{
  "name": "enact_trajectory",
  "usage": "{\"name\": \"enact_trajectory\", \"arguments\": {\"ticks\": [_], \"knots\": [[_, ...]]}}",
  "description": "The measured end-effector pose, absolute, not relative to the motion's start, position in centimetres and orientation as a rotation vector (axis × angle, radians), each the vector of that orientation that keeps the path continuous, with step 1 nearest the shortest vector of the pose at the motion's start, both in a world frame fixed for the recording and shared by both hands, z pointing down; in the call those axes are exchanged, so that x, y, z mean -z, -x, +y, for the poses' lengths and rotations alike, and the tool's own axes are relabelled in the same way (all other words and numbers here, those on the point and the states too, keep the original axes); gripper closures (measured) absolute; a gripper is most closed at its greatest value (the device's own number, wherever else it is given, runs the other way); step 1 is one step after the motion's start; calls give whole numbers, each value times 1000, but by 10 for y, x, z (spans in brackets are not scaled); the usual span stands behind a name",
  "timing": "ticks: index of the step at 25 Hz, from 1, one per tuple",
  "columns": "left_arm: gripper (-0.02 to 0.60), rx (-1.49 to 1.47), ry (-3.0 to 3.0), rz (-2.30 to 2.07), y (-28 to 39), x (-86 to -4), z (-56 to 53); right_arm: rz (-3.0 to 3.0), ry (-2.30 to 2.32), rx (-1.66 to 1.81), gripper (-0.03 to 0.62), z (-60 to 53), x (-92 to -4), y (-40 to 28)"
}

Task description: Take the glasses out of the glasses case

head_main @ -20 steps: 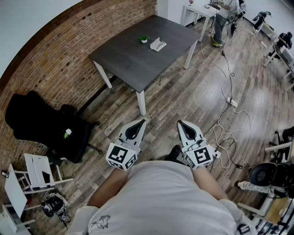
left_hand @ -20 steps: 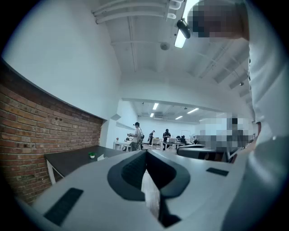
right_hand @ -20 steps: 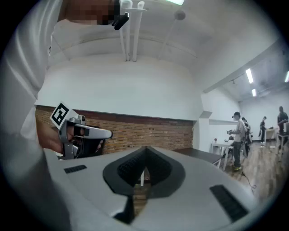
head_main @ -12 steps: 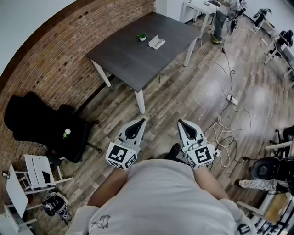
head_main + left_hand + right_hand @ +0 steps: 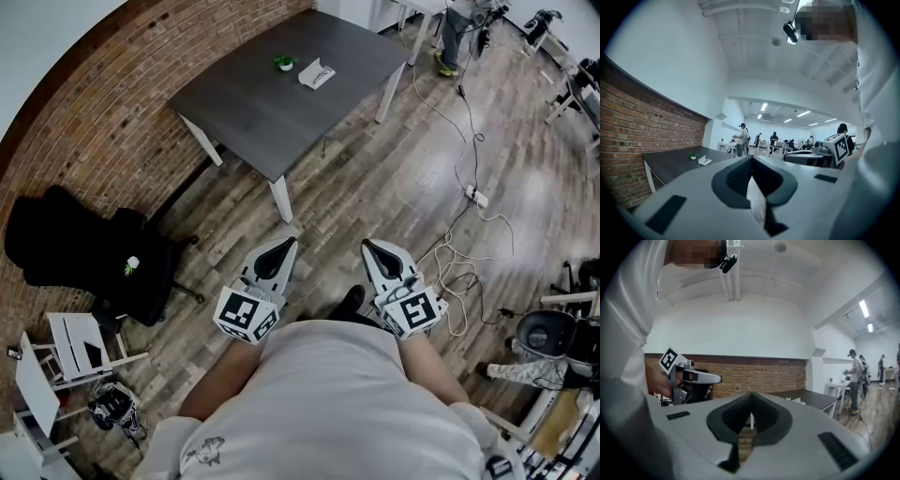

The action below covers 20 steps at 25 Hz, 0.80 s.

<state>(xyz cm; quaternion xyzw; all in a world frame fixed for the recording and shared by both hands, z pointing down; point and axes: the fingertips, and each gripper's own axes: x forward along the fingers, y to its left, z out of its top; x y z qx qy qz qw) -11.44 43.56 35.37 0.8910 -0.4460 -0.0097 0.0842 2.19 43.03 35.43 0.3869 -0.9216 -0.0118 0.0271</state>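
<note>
**Left gripper** (image 5: 751, 159): jaws together, tips meeting, nothing between them. **Right gripper** (image 5: 751, 397): jaws likewise pressed together and empty. Both are held level, side by side and apart, in front of the person's white shirt (image 5: 328, 403) and above the wooden floor (image 5: 375, 187). Each carries a cube (image 5: 246, 315) bearing black-and-white square markers, which are patterns rather than lettering. The glasses case (image 5: 316, 73), pale and too small for detail, lies on the dark table (image 5: 262, 112), well ahead of both grippers and just beside a small green object (image 5: 284, 63). The glasses themselves cannot be made out. A pale mark on the black chair (image 5: 84, 253) is too small to read. A brick wall (image 5: 103, 141) runs along the table's far side.
</note>
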Motion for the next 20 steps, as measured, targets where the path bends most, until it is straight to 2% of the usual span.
{"name": "enact_trajectory", "arguments": {"ticks": [7, 10, 20], "knots": [[571, 1, -2614, -1368, 101, -366, 399, -2852, -1115, 40, 588, 397, -363, -45], [571, -11, -2599, -1384, 94, -371, 378, -2851, -1109, 11, 515, 374, -369, -61], [571, -49, -2586, -1397, 37, -377, 322, -2855, -1098, -16, 425, 316, -374, -140]]}}
